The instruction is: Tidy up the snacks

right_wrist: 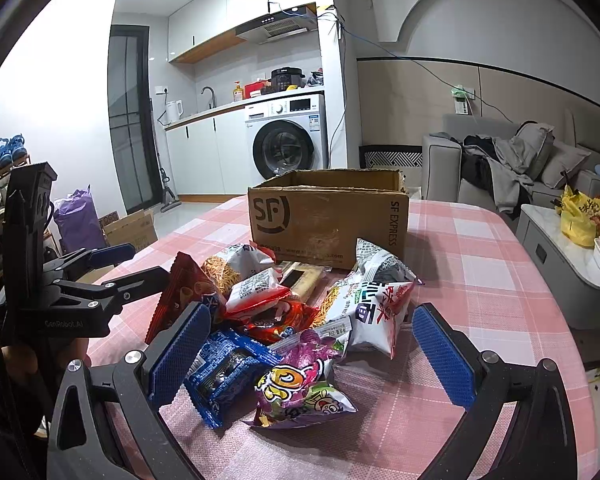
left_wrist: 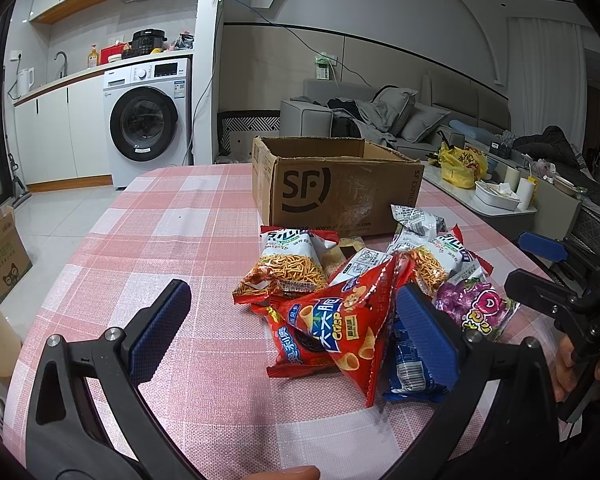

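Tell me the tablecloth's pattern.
Pink-and-white plaid tablecloth, clearest in the left wrist view.

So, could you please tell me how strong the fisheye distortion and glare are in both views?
Left wrist view: black corner vignette, table edges bowed, glare on the red crisp bag. Right wrist view: same curvature, blown-out white wall at upper left, shine on the purple snack bag; both sharp.

Inside of the cardboard box [left_wrist: 332,192] hidden by its walls; blue packet [left_wrist: 414,368] partly behind the left tool's finger
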Demonstrator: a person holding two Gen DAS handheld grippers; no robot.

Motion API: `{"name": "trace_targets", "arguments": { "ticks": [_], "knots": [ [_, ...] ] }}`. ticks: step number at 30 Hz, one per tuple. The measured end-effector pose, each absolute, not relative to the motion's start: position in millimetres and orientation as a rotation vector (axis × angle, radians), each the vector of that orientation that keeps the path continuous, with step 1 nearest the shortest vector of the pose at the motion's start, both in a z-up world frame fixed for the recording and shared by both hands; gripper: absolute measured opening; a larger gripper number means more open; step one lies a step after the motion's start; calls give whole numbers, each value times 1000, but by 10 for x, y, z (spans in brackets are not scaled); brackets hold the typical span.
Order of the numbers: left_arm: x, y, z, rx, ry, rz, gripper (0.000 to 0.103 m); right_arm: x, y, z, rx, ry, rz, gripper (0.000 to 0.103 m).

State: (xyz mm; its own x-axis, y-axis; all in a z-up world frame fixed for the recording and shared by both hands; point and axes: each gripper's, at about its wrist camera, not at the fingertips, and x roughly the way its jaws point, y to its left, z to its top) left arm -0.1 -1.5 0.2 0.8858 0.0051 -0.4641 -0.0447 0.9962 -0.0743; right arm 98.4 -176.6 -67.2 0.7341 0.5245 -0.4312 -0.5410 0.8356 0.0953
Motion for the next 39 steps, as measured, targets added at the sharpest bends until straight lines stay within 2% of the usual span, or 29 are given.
{"name": "trace_targets", "arguments": {
  "ticks": [39],
  "knots": [
    [1,-14,1,-85,485,25,102,964,-1732,-685,-41,467,579,103]
  ]
}}
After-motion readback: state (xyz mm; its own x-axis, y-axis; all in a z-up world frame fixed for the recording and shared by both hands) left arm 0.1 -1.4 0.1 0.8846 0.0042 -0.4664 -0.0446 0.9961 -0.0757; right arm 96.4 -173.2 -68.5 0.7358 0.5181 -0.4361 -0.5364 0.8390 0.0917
